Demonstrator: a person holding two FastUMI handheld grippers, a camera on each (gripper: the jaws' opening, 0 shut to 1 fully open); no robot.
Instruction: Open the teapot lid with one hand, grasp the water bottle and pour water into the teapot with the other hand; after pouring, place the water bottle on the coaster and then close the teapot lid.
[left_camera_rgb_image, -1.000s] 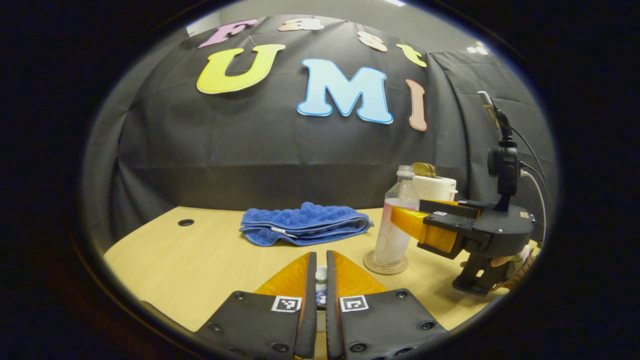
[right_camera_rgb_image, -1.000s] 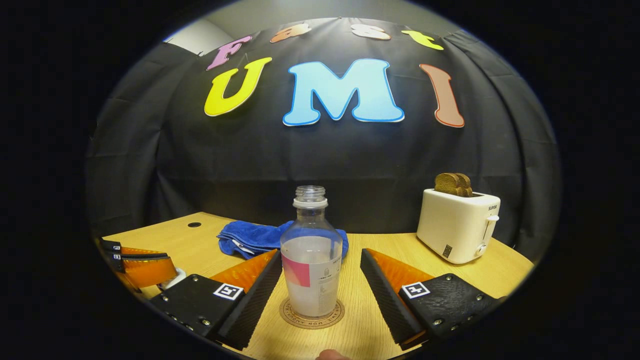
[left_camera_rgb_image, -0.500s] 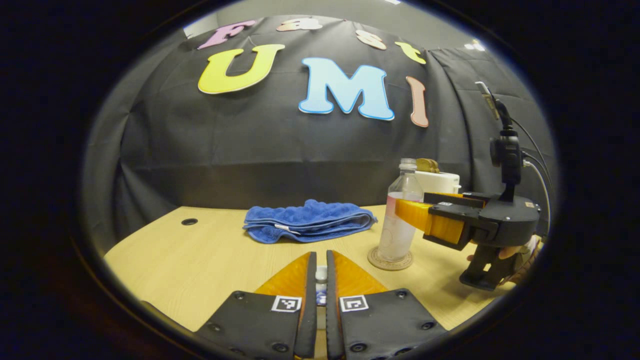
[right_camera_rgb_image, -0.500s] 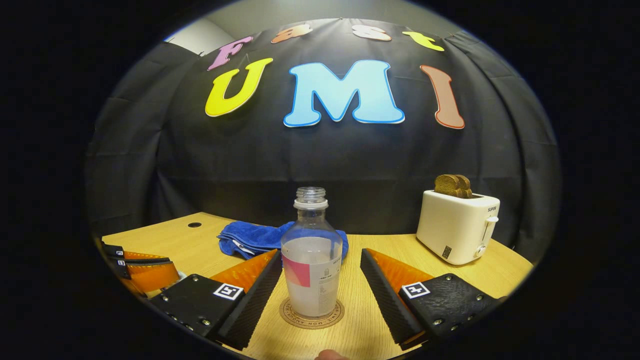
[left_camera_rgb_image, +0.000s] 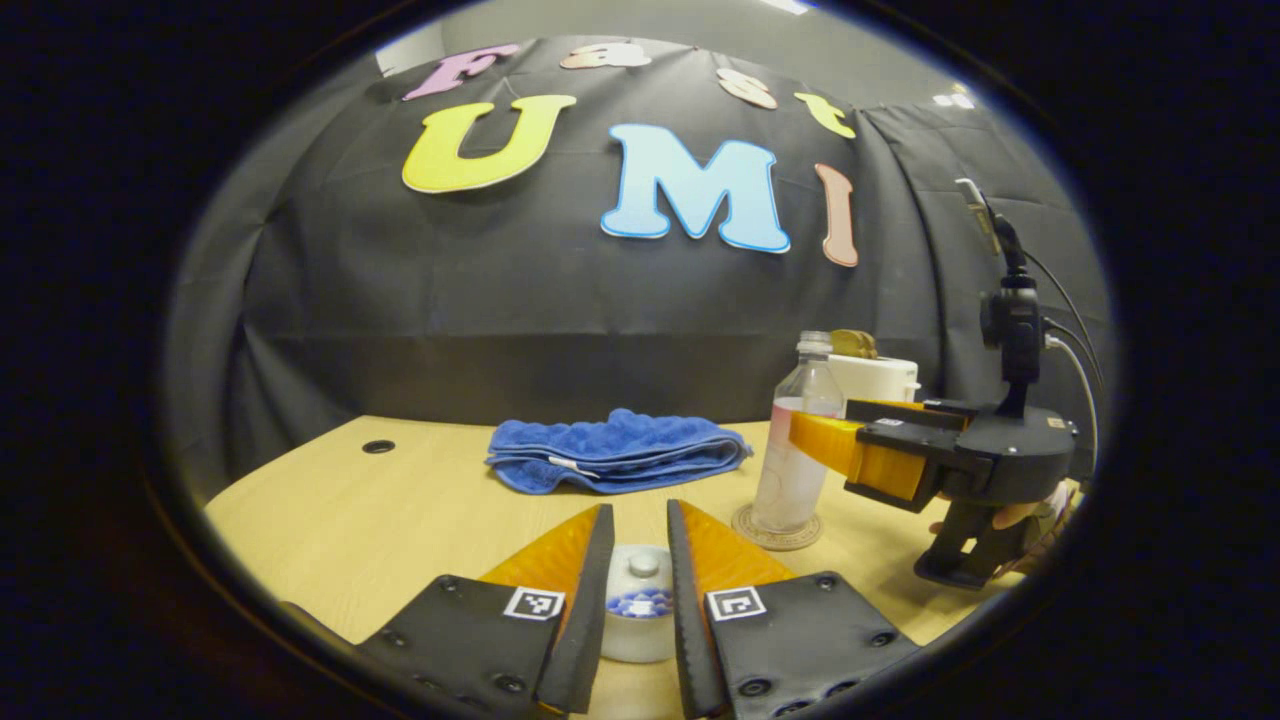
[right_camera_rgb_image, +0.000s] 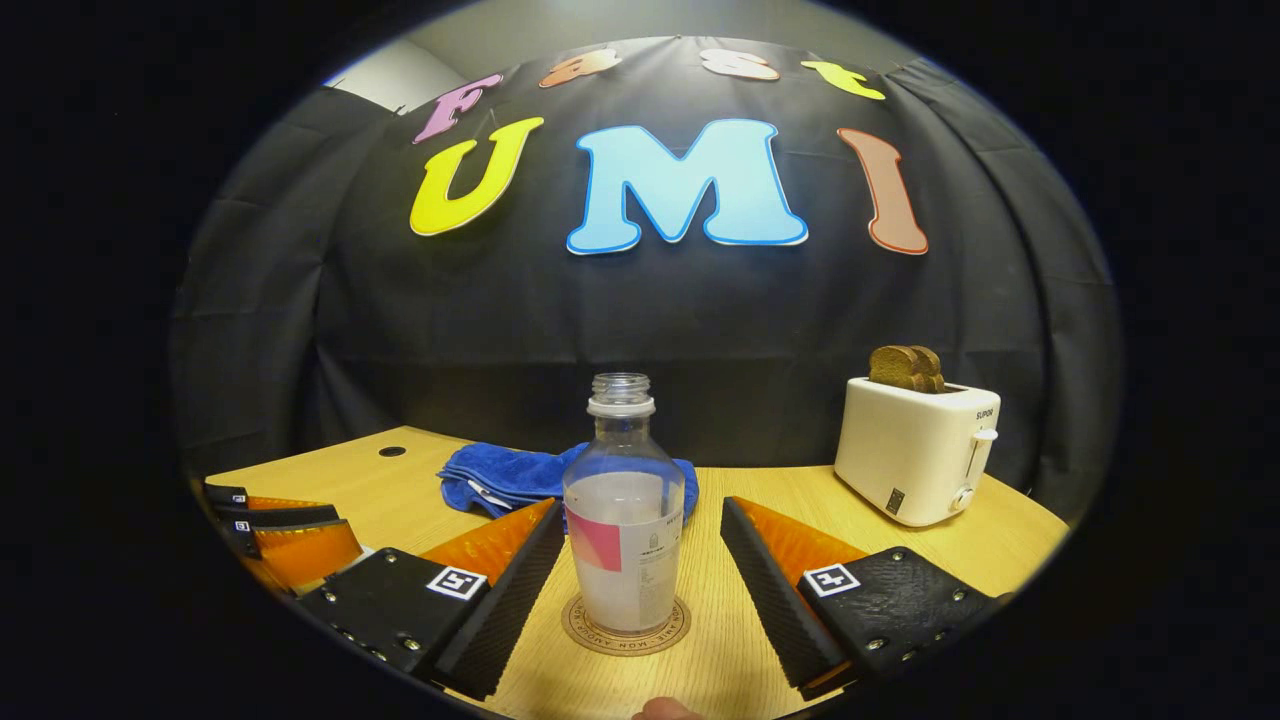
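Pale wood-grain table (right_camera_rgb_image: 760, 500) fills the foreground, with black cloth hanging behind it. On it, the water bottle (right_camera_rgb_image: 624, 520) stands upright on a round cork-coloured coaster (right_camera_rgb_image: 625, 626), its long axis vertical and its uncapped mouth pointing straight up. It is clear plastic with rounded shoulders and a ribbed neck, holds cloudy water to about the shoulder, and wears a pale label with a pink patch. The right gripper (right_camera_rgb_image: 640, 540) sits with its fingers spread wide to either side of the bottle, touching neither side; in the left gripper view it (left_camera_rgb_image: 815, 440) reaches in from the right beside the bottle (left_camera_rgb_image: 797, 440).

Near the table's front edge, the white teapot lid (left_camera_rgb_image: 638, 600) rests with its small round knob up and a band of blue pattern below it. The left gripper (left_camera_rgb_image: 638, 545) flanks the lid with its jaws parted and clear gaps on both sides. A folded blue towel (left_camera_rgb_image: 615, 452), plush and nubbly, lies farther back. To the right stands a boxy cream toaster (right_camera_rgb_image: 915, 452) with brown toast (right_camera_rgb_image: 906, 368) poking out of its slot.
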